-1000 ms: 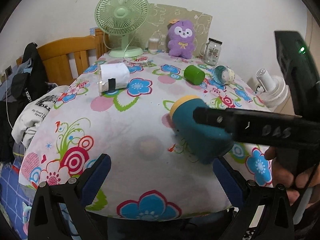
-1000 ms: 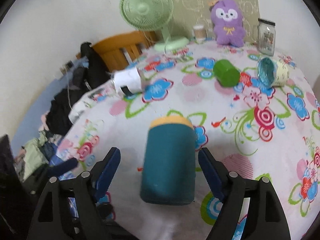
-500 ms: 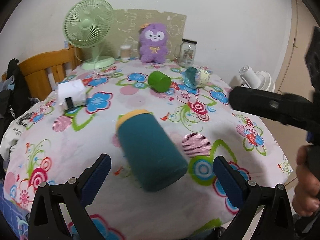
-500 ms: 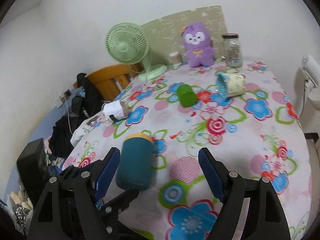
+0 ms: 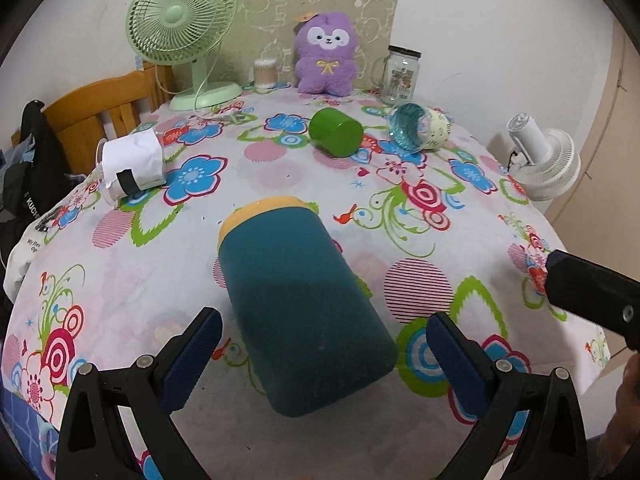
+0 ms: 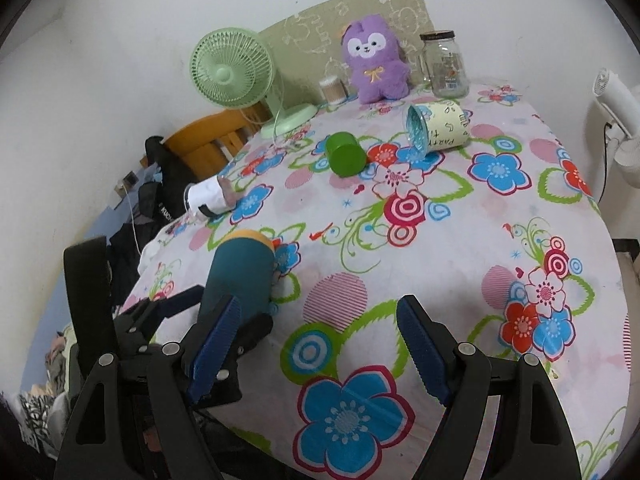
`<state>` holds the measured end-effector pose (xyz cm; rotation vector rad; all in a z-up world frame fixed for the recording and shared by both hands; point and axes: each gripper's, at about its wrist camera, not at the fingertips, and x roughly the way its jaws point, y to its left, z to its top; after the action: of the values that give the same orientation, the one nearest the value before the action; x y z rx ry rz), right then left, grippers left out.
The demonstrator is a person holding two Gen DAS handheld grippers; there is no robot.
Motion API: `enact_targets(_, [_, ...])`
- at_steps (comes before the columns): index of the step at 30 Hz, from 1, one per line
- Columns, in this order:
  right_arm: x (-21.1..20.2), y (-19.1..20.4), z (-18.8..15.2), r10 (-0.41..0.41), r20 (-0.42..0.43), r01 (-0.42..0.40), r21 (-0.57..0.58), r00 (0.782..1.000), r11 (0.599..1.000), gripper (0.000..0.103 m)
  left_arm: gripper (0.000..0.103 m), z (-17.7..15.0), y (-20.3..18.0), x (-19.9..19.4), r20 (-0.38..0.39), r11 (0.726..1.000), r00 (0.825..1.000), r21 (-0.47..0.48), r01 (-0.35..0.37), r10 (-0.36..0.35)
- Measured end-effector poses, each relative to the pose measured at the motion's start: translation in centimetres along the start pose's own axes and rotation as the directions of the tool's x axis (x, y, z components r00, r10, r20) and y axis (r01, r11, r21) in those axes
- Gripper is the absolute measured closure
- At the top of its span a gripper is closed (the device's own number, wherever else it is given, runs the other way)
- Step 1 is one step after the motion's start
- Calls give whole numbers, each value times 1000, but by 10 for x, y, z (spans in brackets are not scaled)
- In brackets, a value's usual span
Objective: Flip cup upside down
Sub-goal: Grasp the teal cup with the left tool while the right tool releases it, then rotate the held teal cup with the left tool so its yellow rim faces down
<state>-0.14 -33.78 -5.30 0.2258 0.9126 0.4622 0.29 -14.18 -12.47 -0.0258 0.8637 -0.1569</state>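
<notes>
A teal cup with a yellow rim [image 5: 298,300] lies on its side on the flowered tablecloth, rim pointing away from me. My left gripper [image 5: 320,354] is open, its blue pads on either side of the cup's base, not touching it. The cup also shows in the right wrist view [image 6: 240,274] at the left. My right gripper [image 6: 320,348] is open and empty, over the cloth to the right of the cup. The left gripper's jaws show around the cup in that view.
A green cup [image 5: 336,132], a blue-lined patterned cup [image 5: 418,126] and a white paper-wrapped cup [image 5: 130,164] lie on their sides farther back. A green fan [image 5: 184,28], a purple plush toy [image 5: 326,60] and a glass jar [image 5: 400,74] stand along the wall. A wooden chair [image 5: 100,114] is at the left.
My left gripper has swung in behind the teal cup and now brackets its base. My right gripper has pulled back and to the right, away from the cup.
</notes>
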Motion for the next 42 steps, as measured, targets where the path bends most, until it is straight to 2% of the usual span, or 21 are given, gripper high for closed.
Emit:
enact_targets(3, [2,0,-2,-3,-12,3,-9,1000,1000,21,3,-2,0,3,-2,1000,1000,2,-16,16])
enact_targets(8, [6,-3,-4,1,-21,-1,-1,1000,1000,21,18,-1,2,4,-1,1000,1000,-2,-11,11])
enact_targets(12, [8,-2,-4,1,-27,-1,-11,1000,1000,21,21,-1,4,3,12,1000,1000,-17,-4,4])
enact_targets(17, [14,3,-6,-10,-42,9,-33,999,999,21,32,2,9,-2,35,1000,999,-29,-5,6])
enact_targets(23, [16,5,-5,-5,-43,4,-39,999,999,21,33,3,16,-6,40,999,999,-42,-2,4])
enact_targets(33, [18,10,-6,-4,-46,2,-53,999,999,21,38,13,19,-29,126,999,992,-38,-6,10])
enact_targets(42, [20,17,-6,-1,-48,-3,-76,999,997,21,42,18,25,-35,147,999,989,-46,-8,14])
